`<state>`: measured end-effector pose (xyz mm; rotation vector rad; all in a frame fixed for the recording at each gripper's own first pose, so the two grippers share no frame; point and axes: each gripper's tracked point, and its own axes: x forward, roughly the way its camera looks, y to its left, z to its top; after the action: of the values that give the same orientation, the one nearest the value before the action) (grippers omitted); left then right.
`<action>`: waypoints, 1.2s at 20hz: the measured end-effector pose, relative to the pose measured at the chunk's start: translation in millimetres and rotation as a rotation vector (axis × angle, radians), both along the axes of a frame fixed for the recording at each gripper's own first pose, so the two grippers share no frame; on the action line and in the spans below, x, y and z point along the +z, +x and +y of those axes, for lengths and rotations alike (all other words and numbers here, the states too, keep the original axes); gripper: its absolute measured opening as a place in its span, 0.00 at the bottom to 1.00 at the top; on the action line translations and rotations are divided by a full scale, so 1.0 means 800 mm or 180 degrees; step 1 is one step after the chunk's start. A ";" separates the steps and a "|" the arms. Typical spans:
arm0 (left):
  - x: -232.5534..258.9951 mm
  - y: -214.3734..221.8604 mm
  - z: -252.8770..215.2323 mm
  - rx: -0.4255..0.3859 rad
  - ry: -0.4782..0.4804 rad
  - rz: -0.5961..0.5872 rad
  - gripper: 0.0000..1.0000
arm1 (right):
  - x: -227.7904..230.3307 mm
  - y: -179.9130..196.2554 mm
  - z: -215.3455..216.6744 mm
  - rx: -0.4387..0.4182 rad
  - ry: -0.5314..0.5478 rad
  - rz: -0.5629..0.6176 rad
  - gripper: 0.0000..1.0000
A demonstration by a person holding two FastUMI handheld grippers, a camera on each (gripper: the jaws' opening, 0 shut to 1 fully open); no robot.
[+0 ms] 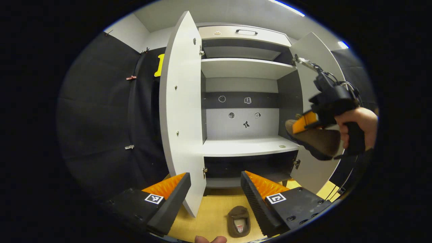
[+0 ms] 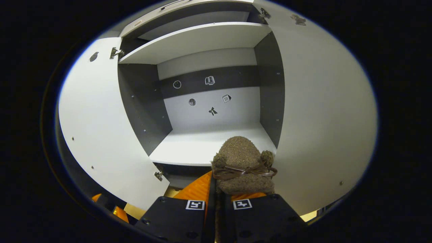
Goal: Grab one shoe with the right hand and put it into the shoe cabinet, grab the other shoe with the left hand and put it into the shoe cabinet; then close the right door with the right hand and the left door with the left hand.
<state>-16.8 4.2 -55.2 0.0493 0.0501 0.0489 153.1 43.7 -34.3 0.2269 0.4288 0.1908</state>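
Observation:
The shoe cabinet (image 1: 248,146) stands ahead with both doors swung open. My right gripper (image 2: 219,192) is shut on a brown fuzzy shoe (image 2: 241,162), its toe pointing toward the middle shelf (image 2: 202,145). In the left gripper view that same shoe (image 1: 319,138) hangs in the air at the cabinet's right side, carried by the right gripper (image 1: 305,123) and a hand (image 1: 357,123). The other brown shoe (image 1: 239,221) lies on the yellow floor below. My left gripper (image 1: 216,184) is open above it, holding nothing.
The left door (image 1: 182,114) juts out toward me, just beside my left gripper's fingers. The right door (image 2: 324,111) stands close on the right of the held shoe. An upper shelf (image 1: 244,67) and a lower dark compartment (image 1: 249,167) are in the cabinet.

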 end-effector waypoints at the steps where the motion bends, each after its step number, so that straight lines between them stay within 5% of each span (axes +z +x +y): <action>1: 0.001 0.000 -0.003 -0.0012 0.0002 -0.0013 0.95 | 0.006 0.019 0.002 0.0010 0.0013 -0.0005 0.16; 15: -0.003 0.023 -0.004 0.0177 -0.0143 -0.0033 0.95 | -0.045 0.283 0.032 -0.0170 -0.0053 -0.0168 0.16; 24: -0.015 0.030 0.000 0.0406 -0.0078 0.0018 0.95 | -0.114 0.344 0.034 -0.0305 -0.0048 0.0095 0.16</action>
<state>7.4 4.2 -67.1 0.0219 0.0596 0.1756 428.5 71.1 -125.5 0.2351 0.4477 0.0903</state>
